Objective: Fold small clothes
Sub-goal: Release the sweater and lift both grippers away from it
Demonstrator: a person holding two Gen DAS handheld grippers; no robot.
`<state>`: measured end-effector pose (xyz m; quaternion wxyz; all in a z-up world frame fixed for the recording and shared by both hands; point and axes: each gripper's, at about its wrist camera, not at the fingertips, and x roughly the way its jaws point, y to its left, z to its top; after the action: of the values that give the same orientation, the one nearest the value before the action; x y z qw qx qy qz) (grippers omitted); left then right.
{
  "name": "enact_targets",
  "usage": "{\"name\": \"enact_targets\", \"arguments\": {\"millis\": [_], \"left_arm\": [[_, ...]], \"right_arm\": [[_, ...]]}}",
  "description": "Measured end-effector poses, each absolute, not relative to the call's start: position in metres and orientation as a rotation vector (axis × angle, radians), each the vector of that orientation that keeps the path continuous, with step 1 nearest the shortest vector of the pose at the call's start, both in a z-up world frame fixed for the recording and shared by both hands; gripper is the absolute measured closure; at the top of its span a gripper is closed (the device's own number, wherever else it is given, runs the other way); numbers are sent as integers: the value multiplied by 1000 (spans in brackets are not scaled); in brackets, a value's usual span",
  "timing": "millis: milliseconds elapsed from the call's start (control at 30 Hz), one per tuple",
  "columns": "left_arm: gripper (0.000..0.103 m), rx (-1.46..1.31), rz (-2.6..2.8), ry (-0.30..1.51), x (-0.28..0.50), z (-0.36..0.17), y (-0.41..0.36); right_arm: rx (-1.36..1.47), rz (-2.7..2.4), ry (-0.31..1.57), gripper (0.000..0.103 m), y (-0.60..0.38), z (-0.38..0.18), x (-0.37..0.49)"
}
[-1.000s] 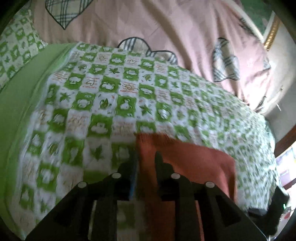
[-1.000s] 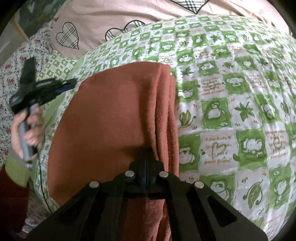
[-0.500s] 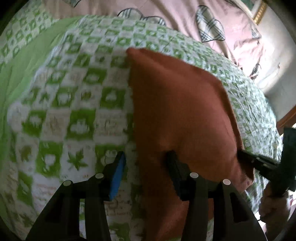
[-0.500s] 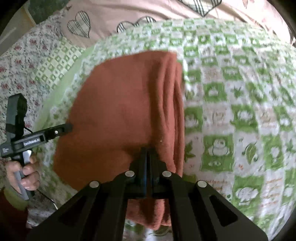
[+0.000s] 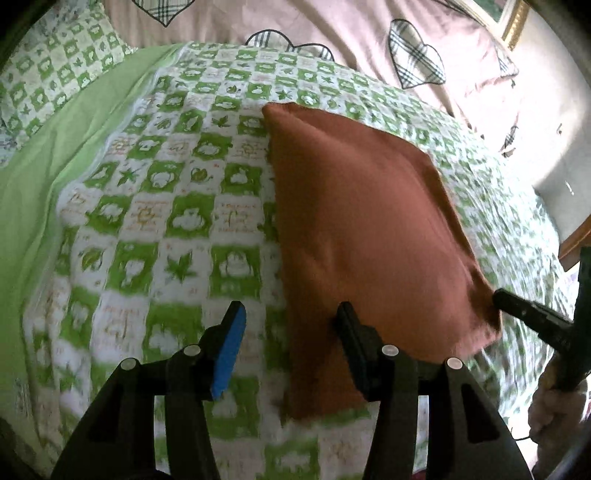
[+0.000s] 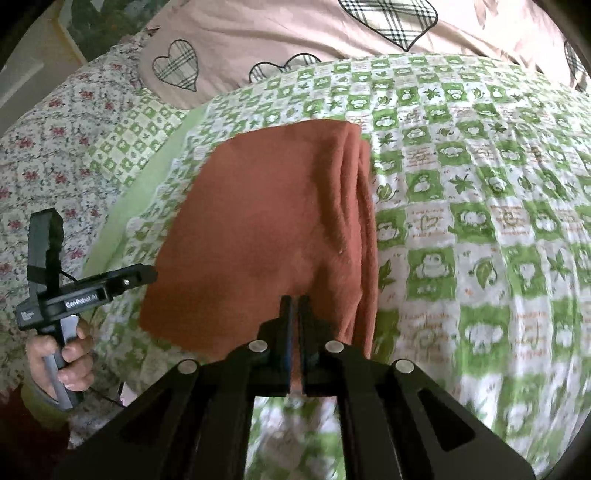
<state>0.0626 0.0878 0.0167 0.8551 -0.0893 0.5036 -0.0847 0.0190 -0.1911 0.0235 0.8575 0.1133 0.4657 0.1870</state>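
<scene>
Since a second ago the left gripper (image 5: 288, 332) has let go of the rust-orange folded fleece cloth (image 5: 369, 236) and its jaws have just been opening; they now stand apart with only the cloth's left edge between them, the pads pressing on nothing. One black finger (image 5: 351, 332) lies over the fabric, the blue-padded one (image 5: 231, 343) over the green-and-white checked quilt (image 5: 166, 206). The cloth has gone from bunched in the jaws to lying flat on the quilt as a long rectangle.

In the right wrist view the right gripper (image 6: 294, 306) sits at the cloth's near end, its jaws nearly closed with a thin slit between them. Fabric lies in front of and beneath the tips, but whether any is pinched I cannot tell.

The cloth's long axis runs away from both grippers toward the pink heart-patterned cover (image 5: 332, 33), with stacked layered edges on the right-hand side (image 6: 362, 206). Judging by this, a further fold would bring the near short end forward, and the right gripper is nearer that end.
</scene>
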Motion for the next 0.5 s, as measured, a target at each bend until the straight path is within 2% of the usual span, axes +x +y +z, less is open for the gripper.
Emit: {"name": "enact_targets", "arguments": {"millis": [33,67,133,300,400,500], "left_arm": [[47,-178,-176,1061,55,17,86],[44,-165,-173,1061,47,18,84],[41,-141,-172,1055,32,19,79],[24,-53,-150,1041,1,19,62],[23,-14,-145,1044,-17,17,57],[22,54,-102,1040,-29,12,52]], "right_arm": [[235,396,978,86,-190,25,13],[233,398,975,68,-189,26,7],[230,403,961,50,-189,28,-4],[204,419,960,50,-186,27,-29],[177,428,973,49,-184,23,-45],[150,434,979,41,-183,20,-59]]}}
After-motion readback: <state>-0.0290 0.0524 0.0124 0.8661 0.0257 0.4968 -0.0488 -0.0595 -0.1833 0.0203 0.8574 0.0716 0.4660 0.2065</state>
